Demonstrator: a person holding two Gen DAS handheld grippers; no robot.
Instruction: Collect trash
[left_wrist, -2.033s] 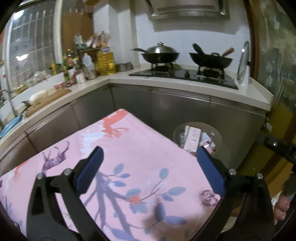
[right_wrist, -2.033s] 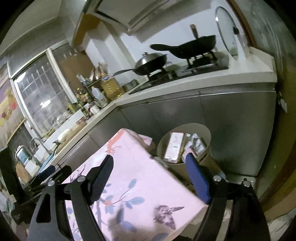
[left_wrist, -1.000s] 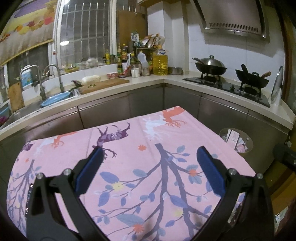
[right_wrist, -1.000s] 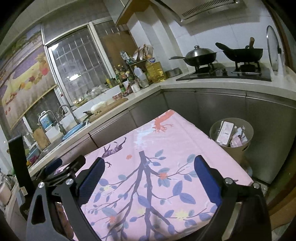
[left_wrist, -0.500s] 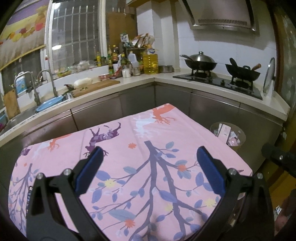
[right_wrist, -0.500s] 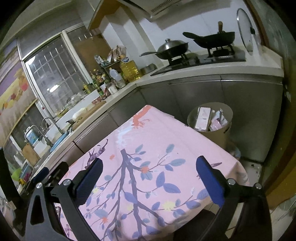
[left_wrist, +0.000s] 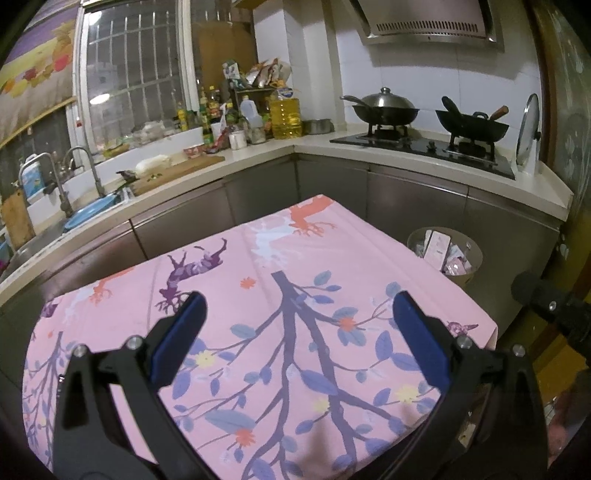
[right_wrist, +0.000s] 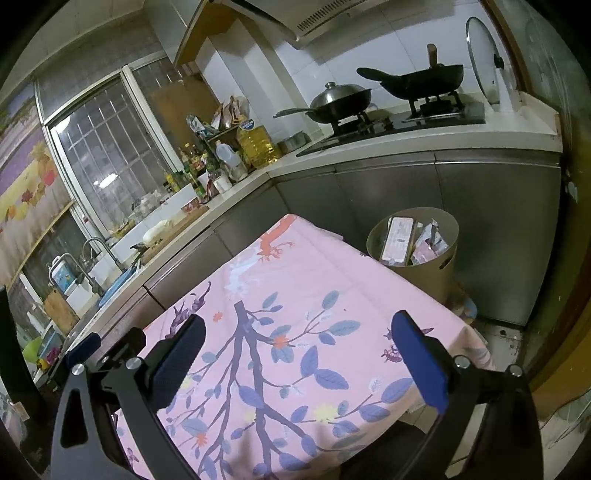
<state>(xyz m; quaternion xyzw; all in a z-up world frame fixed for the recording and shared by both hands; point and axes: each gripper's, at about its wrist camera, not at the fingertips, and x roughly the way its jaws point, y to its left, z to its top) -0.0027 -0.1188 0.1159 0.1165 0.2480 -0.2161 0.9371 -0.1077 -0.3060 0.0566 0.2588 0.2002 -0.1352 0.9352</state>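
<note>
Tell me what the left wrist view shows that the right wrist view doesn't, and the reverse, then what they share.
Only the left wrist view: the open left tool and the hob's right end.

Only the right wrist view: the open right tool, the bin's whole side and the floor beside it.

Both: the pink floral tablecloth, the full trash bin, two woks and the sink tap.

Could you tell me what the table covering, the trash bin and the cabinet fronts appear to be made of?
Table covering: soft printed fabric, matte; it creases and drapes over the edges. Trash bin: probably plastic, smooth beige wall. Cabinet fronts: likely brushed stainless steel, grey with a dull sheen.
</note>
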